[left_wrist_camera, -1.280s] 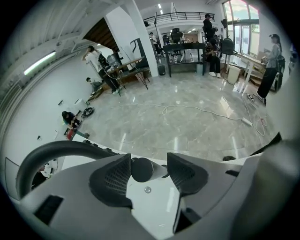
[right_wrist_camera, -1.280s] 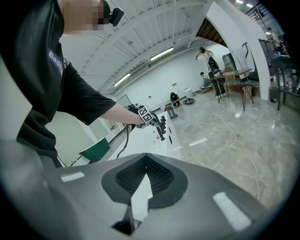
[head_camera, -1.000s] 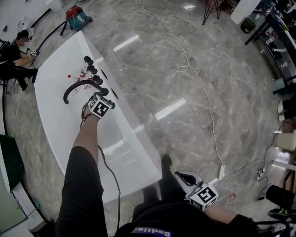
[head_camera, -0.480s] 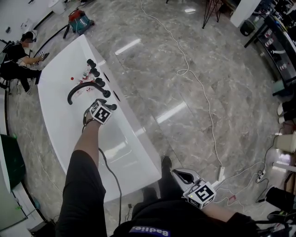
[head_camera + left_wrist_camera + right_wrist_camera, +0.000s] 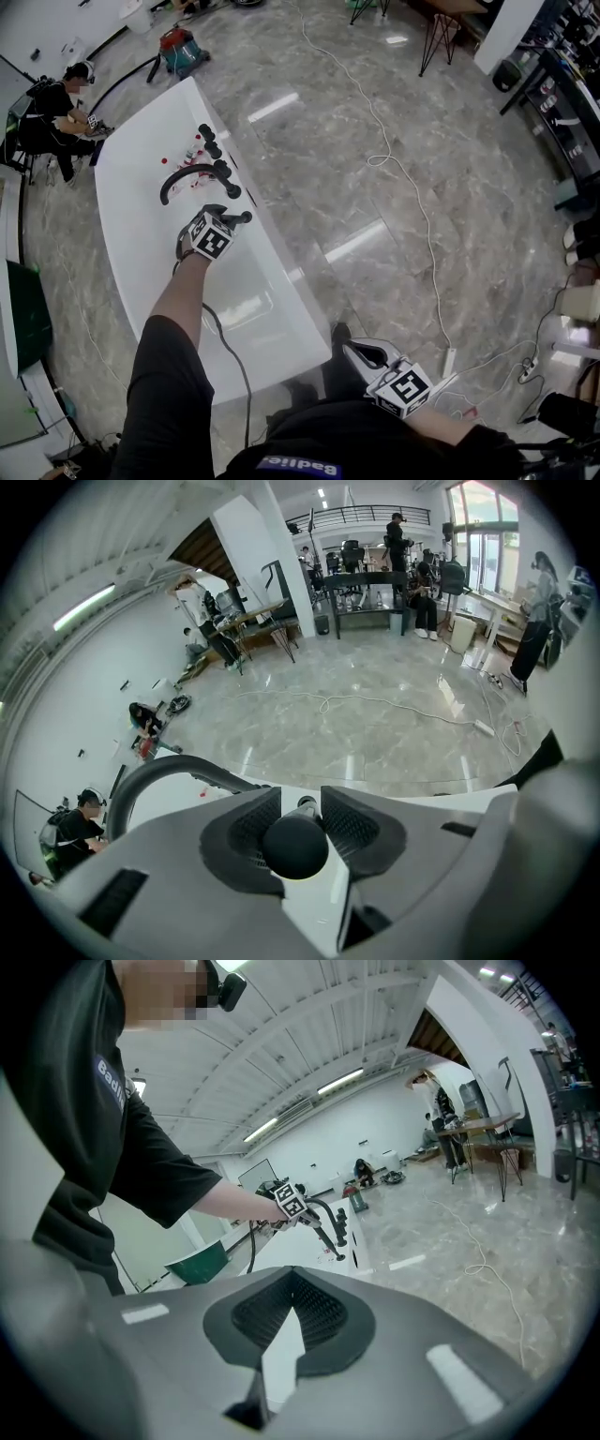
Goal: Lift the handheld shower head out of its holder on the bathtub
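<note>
The black handheld shower head (image 5: 238,218) is lifted just off the rim of the white bathtub (image 5: 131,225), beside the black faucet spout (image 5: 183,173) and its row of knobs (image 5: 216,150). My left gripper (image 5: 230,223) has just been closing and is shut on the shower head's handle. In the left gripper view the round black handle end (image 5: 295,847) sits clamped between the ribbed pads (image 5: 352,827), with the spout (image 5: 164,771) arching behind. My right gripper (image 5: 358,354) hangs low by my body, far from the tub. Its jaws meet at the tips (image 5: 292,1283) with nothing between them.
Small red-capped bottles (image 5: 187,155) stand on the tub ledge by the faucet. A black cable (image 5: 230,347) trails from my left hand. A person (image 5: 56,112) sits beyond the tub's far end near a red vacuum (image 5: 178,47). A white cord (image 5: 403,169) crosses the marble floor.
The left gripper closed on the shower head handle and rose with it, away from the faucet set. The right gripper lifted a little.
</note>
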